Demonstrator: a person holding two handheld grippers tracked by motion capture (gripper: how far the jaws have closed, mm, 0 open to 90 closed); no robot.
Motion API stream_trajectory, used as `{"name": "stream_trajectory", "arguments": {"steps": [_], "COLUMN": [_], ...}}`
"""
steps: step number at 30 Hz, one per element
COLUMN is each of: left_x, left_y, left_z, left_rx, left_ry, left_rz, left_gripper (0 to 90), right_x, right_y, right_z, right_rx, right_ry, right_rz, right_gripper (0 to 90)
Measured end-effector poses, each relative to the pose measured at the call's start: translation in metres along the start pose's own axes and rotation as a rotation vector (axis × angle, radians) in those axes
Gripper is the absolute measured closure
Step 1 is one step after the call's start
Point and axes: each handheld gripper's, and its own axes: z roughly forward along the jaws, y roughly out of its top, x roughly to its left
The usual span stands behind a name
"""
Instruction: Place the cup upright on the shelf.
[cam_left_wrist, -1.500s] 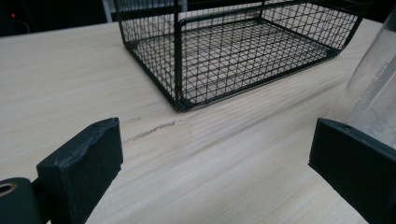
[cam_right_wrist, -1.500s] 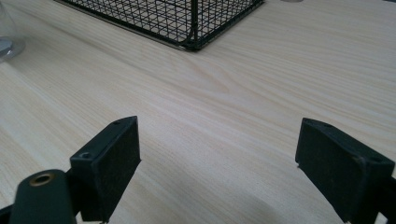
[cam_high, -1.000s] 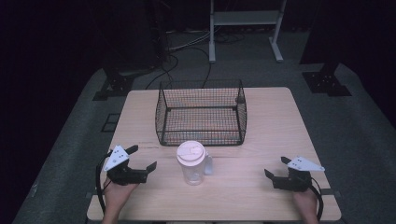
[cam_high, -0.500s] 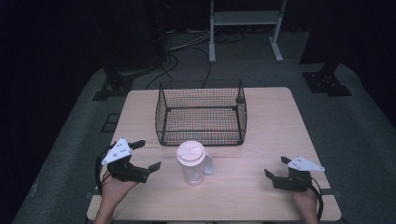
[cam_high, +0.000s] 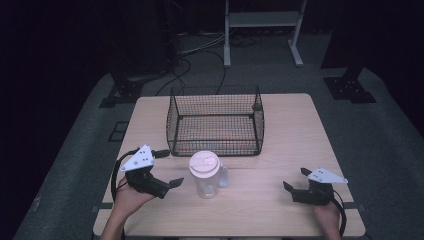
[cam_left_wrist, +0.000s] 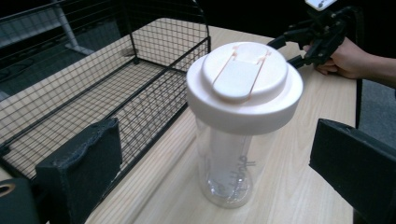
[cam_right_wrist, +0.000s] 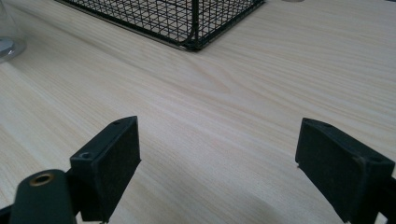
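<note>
Bottle (cam_high: 207, 175) — clear, upright, cream-lidded.

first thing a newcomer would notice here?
Probably the clear bottle with its pale flip-top lid, upright near the table's front edge, just in front of the black wire basket. Next, the left hand-held gripper, jaws open and aimed at the bottle without touching it. The right hand-held gripper sits open over bare wood at the front right.

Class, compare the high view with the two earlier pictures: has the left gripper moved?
Yes. The left gripper has shifted right across the table, toward the lidded bottle, which stands where it was in front of the wire basket.
</note>
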Motion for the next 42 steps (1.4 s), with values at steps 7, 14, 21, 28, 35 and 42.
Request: {"name": "stream_trajectory", "arguments": {"steps": [7, 14, 21, 28, 35, 42], "left_x": [-0.003, -0.004, -0.005, -0.006, -0.004, -0.003], "left_y": [0.007, 0.013, 0.017, 0.02, 0.02, 0.023], "left_z": [0.009, 0.019, 0.028, 0.039, 0.052, 0.061], "left_rx": [0.037, 0.079, 0.118, 0.154, 0.207, 0.231], "left_ry": [-0.047, -0.076, -0.087, -0.103, -0.118, -0.14], "left_rz": [0.023, 0.044, 0.05, 0.064, 0.063, 0.059], "left_gripper": [1.5, 1.5, 0.0, 0.0, 0.0, 0.0], "right_x": [0.0, 0.0, 0.0, 0.0, 0.0, 0.0], "right_y": [0.0, 0.0, 0.0, 0.0, 0.0, 0.0], "right_z": [0.0, 0.0, 0.0, 0.0, 0.0, 0.0], "right_rx": [-0.002, -0.005, -0.006, -0.008, -0.012, -0.008], "right_ry": [0.002, 0.006, 0.009, 0.013, 0.016, 0.019], "right_rz": [0.001, 0.001, 0.0, -0.003, -0.004, -0.005], "right_gripper": [12.9, 12.9, 12.9, 12.9, 12.9, 12.9]}}
